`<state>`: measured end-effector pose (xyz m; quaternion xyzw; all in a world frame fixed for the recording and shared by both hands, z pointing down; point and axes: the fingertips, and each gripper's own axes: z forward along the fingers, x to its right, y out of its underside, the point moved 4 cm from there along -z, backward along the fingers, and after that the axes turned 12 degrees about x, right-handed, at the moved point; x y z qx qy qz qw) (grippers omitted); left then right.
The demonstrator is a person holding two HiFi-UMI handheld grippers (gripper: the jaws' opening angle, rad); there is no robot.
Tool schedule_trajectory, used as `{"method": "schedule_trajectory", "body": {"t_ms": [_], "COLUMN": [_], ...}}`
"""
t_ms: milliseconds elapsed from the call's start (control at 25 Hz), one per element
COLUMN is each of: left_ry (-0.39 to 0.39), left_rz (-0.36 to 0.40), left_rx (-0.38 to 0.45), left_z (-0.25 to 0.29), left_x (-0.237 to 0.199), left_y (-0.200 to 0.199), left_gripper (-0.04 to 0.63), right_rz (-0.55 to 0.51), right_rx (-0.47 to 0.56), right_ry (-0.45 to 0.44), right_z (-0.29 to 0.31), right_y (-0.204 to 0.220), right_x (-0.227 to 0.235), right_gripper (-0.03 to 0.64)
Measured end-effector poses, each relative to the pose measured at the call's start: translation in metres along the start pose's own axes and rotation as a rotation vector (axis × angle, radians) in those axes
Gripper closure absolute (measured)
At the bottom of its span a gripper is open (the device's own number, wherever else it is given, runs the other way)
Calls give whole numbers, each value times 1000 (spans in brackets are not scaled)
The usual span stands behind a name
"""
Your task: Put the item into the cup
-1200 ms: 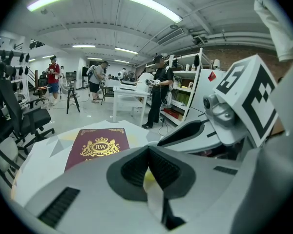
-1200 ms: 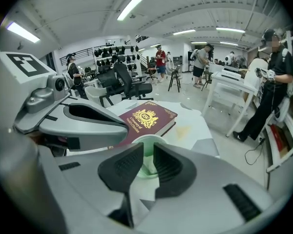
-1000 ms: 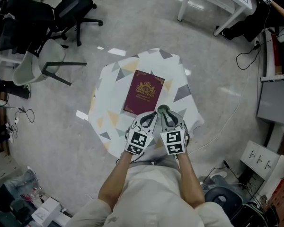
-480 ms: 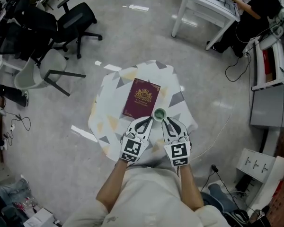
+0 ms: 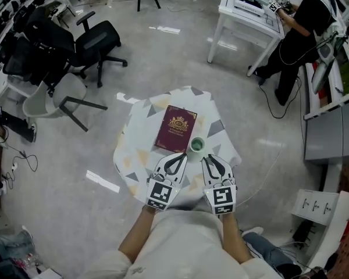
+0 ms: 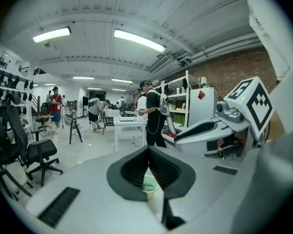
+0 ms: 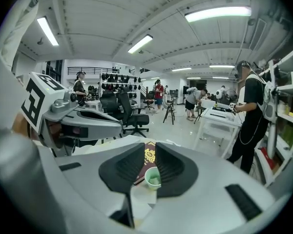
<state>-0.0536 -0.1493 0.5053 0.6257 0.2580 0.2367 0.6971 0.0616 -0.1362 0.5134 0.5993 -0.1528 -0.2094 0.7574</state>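
Evidently empty: left gripper (image 6: 147, 150) shut, right gripper (image 7: 151, 147) barely parted. Probably light, tippy green cup (image 5: 196, 144) (centre frame); steady at rim.

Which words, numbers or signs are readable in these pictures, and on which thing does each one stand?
No text is legible.
Book: gold emblem, any lettering too small to read.
Left cube, right cube: black-and-white square markers, no words.
Cabinet: red diamond sign, blurred.
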Motion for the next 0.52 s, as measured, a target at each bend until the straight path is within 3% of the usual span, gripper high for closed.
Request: {"method": "schedule_trajectory", "body": {"t_ms": [520], "left_ry": [35], "left_rz": [33], "left_rx": [89], "left_z": [-43], "left_x": [5], "left_y": [-39], "left_gripper": [583], "right_rz": [-16], "right_rx": [99], "right_ry": [104], "right_z": [-35], "right_y": [-36], "right_x": [-22], "right_gripper": [566]}}
